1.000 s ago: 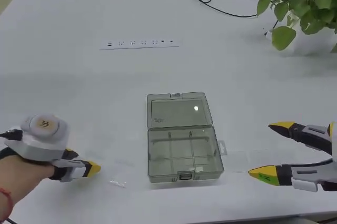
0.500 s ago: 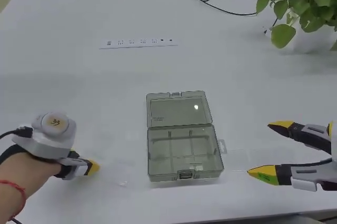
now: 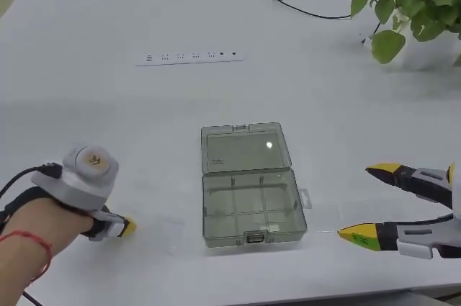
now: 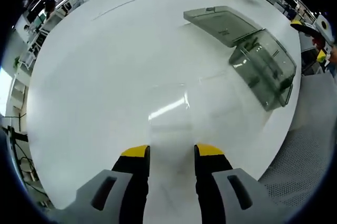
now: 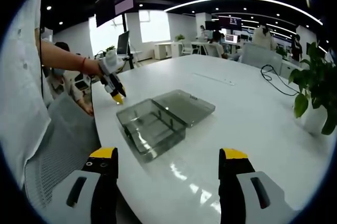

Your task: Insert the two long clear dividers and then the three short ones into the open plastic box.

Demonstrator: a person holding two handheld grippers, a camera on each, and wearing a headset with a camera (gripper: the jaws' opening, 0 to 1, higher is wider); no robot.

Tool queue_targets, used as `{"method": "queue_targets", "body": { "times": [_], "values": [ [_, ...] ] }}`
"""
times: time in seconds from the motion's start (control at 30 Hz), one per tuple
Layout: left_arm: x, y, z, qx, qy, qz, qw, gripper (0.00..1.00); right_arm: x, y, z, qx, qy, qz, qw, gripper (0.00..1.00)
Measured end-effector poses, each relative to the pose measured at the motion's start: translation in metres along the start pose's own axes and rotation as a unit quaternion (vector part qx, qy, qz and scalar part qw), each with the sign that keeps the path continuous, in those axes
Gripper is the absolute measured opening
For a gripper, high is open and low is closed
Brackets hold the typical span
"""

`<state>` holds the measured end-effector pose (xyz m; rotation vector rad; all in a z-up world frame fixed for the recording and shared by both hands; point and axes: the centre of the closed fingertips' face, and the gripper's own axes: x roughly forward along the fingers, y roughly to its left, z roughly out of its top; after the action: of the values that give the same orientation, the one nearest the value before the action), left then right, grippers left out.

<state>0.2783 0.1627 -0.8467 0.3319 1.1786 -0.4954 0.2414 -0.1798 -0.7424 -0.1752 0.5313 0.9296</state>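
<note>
Box: open plastic box (image 3: pixel 252 209) at middle of desk (image 3: pixel 101 119), between the two grippers, touching neither.
Left gripper (image 4: pixel 172 153): jaws a little apart, nothing pinched. Clear divider (image 4: pixel 169 106) lies flat on the desk just ahead of the tips, box beyond it.
Right gripper (image 3: pixel 367 202): jaws spread wide, empty, right of box.
Delta vs 1 s ago: left hand rolled and edged toward box; right gripper and box unchanged.
Box axis: long side runs left-right in head view; lid (image 3: pixel 245 149) lies flat on far side, latch faces the person.

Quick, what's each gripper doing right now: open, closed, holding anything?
Left gripper: open, jaws a little apart, holding nothing.
Right gripper: wide open, holding nothing.
</note>
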Motion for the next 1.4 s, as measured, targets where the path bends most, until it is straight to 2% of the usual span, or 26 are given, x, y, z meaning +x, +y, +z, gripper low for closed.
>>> {"method": "queue_targets", "body": {
  "times": [0.4,0.77,1.0,1.13,1.4],
  "values": [
    [-0.001,0.001,-0.001,-0.008,0.014,-0.009,0.9998,0.31,-0.001,0.001,-0.003,0.003,0.001,-0.001,1.0000,0.79],
    [-0.002,-0.001,-0.002,-0.015,0.012,-0.020,0.9996,0.31,-0.001,0.004,-0.005,0.003,0.003,0.001,1.0000,0.78],
    [-0.005,-0.003,-0.004,-0.031,0.000,-0.027,0.9992,0.30,0.001,0.005,-0.004,0.000,0.005,0.003,1.0000,0.78],
    [-0.007,-0.005,-0.005,-0.050,-0.012,-0.031,0.9982,0.30,0.001,0.006,-0.002,-0.002,0.005,0.004,1.0000,0.78],
    [-0.018,-0.013,0.004,-0.097,-0.050,-0.052,0.9927,0.30,0.004,0.009,0.003,-0.002,0.001,0.006,1.0000,0.77]
  ]
}}
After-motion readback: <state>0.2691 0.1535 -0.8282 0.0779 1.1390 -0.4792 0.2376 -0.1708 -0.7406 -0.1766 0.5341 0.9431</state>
